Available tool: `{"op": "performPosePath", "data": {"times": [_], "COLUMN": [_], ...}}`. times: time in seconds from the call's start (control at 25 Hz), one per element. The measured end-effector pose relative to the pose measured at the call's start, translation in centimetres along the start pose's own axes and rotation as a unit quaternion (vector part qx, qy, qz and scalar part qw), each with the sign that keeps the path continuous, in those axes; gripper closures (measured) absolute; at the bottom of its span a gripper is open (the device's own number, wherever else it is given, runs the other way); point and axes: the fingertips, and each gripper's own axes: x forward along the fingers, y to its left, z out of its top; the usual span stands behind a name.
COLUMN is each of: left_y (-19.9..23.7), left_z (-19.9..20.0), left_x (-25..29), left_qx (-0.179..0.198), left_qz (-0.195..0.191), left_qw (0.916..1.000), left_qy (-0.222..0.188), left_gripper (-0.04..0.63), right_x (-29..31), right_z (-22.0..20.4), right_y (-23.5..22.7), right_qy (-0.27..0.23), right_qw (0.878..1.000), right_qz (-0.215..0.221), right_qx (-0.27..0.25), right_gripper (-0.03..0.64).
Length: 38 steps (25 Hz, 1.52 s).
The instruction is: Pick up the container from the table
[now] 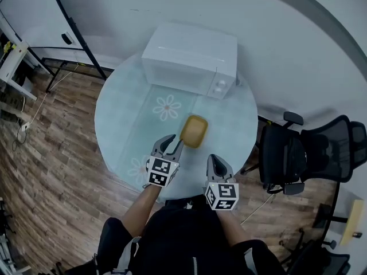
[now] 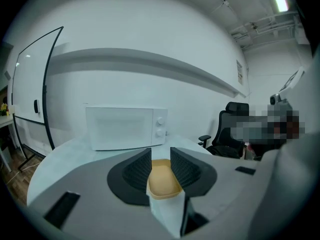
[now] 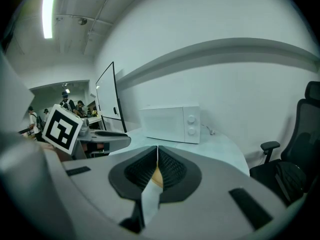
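A yellow, rounded container (image 1: 194, 131) lies near the middle of the round pale table (image 1: 123, 116), in front of the microwave. My left gripper (image 1: 171, 145) is open, and its tips sit just short of the container's near left edge. In the left gripper view the container (image 2: 162, 180) shows in the gap between the spread jaws, and the pads do not press on it. My right gripper (image 1: 214, 160) is shut, holds nothing, and hovers over the table's near edge to the container's right. A sliver of the container (image 3: 156, 176) shows below its closed tips.
A white microwave (image 1: 192, 59) stands at the back of the table. A black office chair (image 1: 298, 153) is close to the table on the right. A whiteboard on a stand (image 1: 34, 16) is at the far left. The floor around is wood.
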Motion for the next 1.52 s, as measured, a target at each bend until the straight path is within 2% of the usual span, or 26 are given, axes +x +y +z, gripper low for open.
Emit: {"op": "performPosePath", "data": {"times": [0.36, 0.72, 1.0, 1.52], "left_y": [0.4, 1.6, 2.6, 4.0], "left_z": [-2.0, -4.7, -7.1, -11.6], "left_x": [4.8, 9.5, 12.7, 15.5], "left_qx": [-0.011, 0.008, 0.005, -0.011], "left_qz": [-0.016, -0.001, 0.003, -0.011], "left_qw": [0.9991, 0.9968, 0.9943, 0.9821], "left_qy": [0.038, 0.079, 0.106, 0.188], "left_gripper": [0.471, 0.468, 0.468, 0.468], "right_x": [0.6, 2.4, 4.7, 6.8], "right_z": [-0.4, 0.2, 0.1, -0.6], "right_y": [-2.1, -4.9, -6.7, -8.2], "right_qy": [0.004, 0.008, 0.026, 0.052], "right_qw": [1.000, 1.000, 1.000, 0.998], "right_qz": [-0.013, -0.012, -0.004, -0.002], "right_qx": [0.009, 0.016, 0.017, 0.019], "right_gripper": [0.592, 0.592, 0.592, 0.592]}}
